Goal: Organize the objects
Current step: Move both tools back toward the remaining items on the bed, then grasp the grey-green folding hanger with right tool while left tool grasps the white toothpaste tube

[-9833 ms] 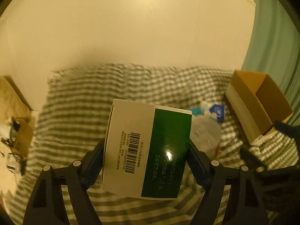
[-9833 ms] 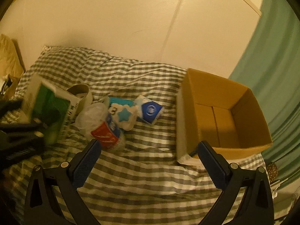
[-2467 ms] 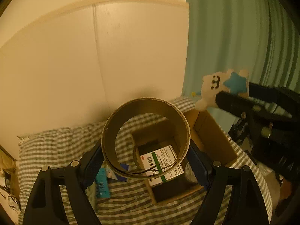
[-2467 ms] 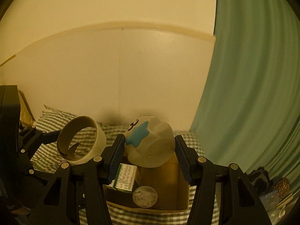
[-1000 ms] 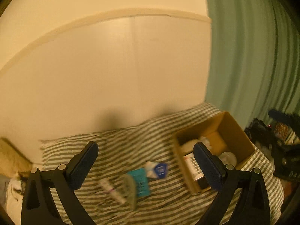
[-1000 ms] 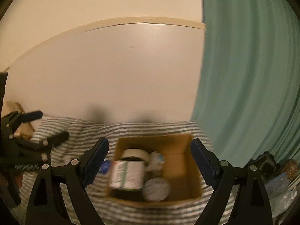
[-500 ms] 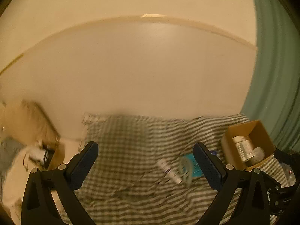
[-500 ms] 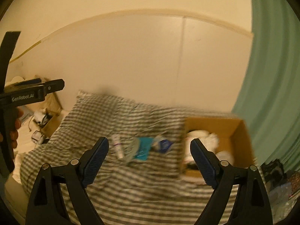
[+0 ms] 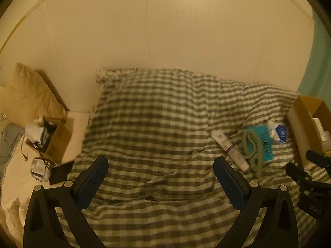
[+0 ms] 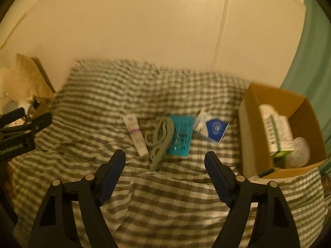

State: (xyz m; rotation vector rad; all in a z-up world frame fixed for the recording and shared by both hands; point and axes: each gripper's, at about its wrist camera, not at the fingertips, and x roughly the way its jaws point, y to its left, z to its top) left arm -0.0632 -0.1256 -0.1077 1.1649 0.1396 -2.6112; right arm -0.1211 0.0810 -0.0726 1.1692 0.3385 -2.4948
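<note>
Both grippers are open and empty above a grey checked bed. My left gripper (image 9: 160,172) hangs over the bed's bare middle. My right gripper (image 10: 164,165) is just short of a row of loose items: a white tube (image 10: 135,136), a grey-green tool (image 10: 161,139), a teal packet (image 10: 181,136) and a blue-and-white pack (image 10: 215,127). The same tube (image 9: 229,149), tool (image 9: 251,148), packet (image 9: 264,142) and pack (image 9: 279,132) lie to the right in the left wrist view. A cardboard box (image 10: 248,128) at the right holds a green-and-white carton (image 10: 277,132) and a pale round object (image 10: 298,152).
The bed meets a cream wall behind. A teal curtain (image 10: 310,51) hangs at the right. On the floor to the left stand a small open box of clutter (image 9: 49,138) and a cushion (image 9: 33,91). The right gripper's tips (image 9: 306,165) show at the left view's right edge.
Both grippers were shut on a tape ring and a plush toy 2.5 s ago; they are now open and empty. Both views have swung down and left, from the box to the loose items.
</note>
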